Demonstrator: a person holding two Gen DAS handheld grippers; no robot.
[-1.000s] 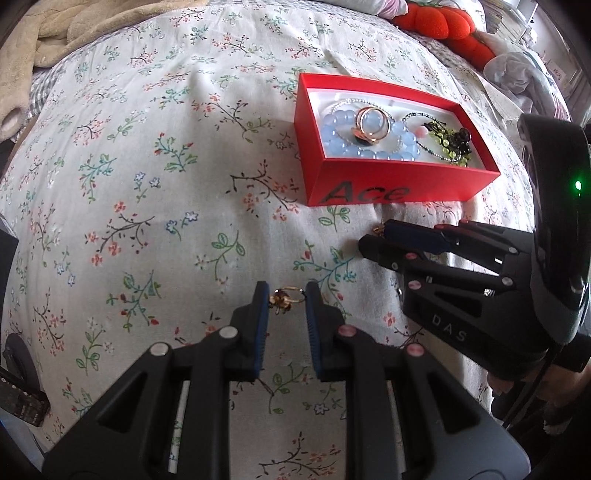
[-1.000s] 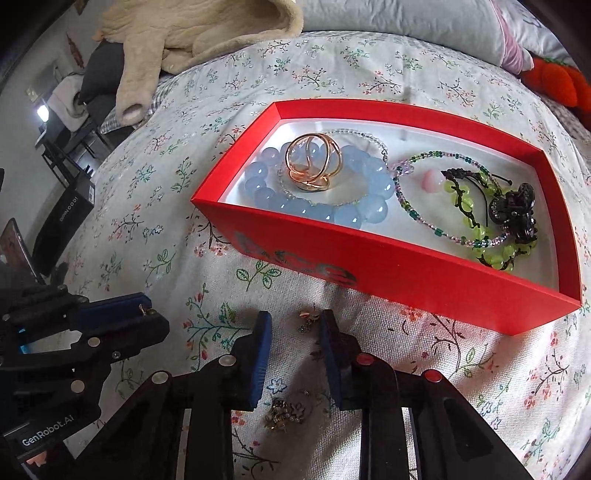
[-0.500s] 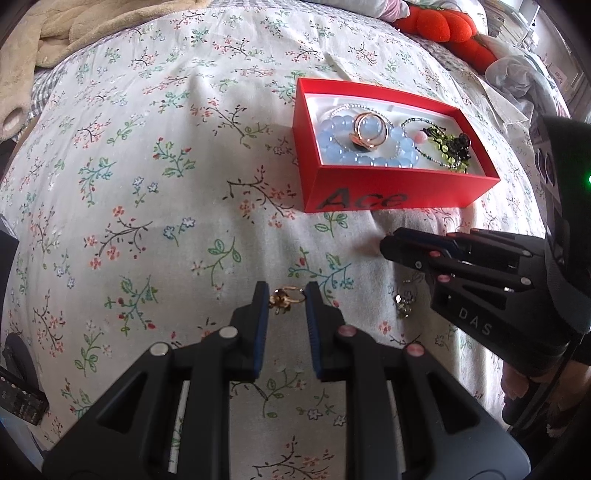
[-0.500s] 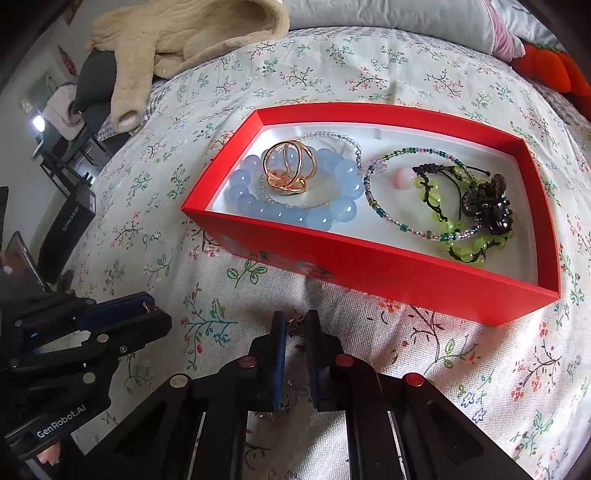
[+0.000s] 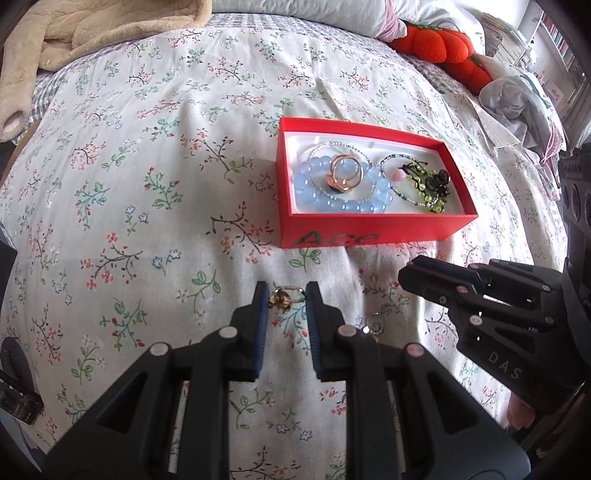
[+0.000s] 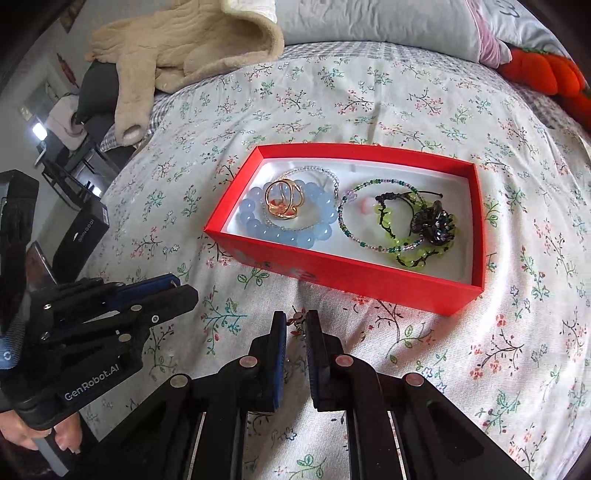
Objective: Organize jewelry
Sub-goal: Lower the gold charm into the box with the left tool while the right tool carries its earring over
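Black jaws with blue pads on the left gripper (image 5: 283,300) sit narrowed on a gold ring (image 5: 285,296) at their tips, low centre of the left view; whether the ring is off the sheet cannot be told. Just right of them a small silver piece (image 5: 373,326) lies on the floral sheet (image 5: 147,184), half behind the right finger. In the right view the right gripper (image 6: 296,322) is nearly closed, pinching a tiny earring (image 6: 297,319) at the tips, low centre. Directly above both tips stands the red box (image 6: 343,271), its near wall facing them, marked "Ace" in the left view. Inside it, at the left, a blue bead bracelet (image 6: 286,223) lies with a gold wire ring (image 6: 283,201) on top; at the right a thin bead strand (image 6: 360,240), green beads (image 6: 406,254) and a dark flower piece (image 6: 434,221) overlap. Each gripper shows in the other's view: the right one at the right edge of the left view, the left one at lower left of the right view, with fingers (image 6: 48,437) of a hand gripping its handle. Both grippers point steeply down at the bed. Farther out, a beige fleece (image 6: 184,48) lies upper left, a grey pillow (image 6: 369,22) along the top, and an orange plush (image 6: 546,70) upper right.
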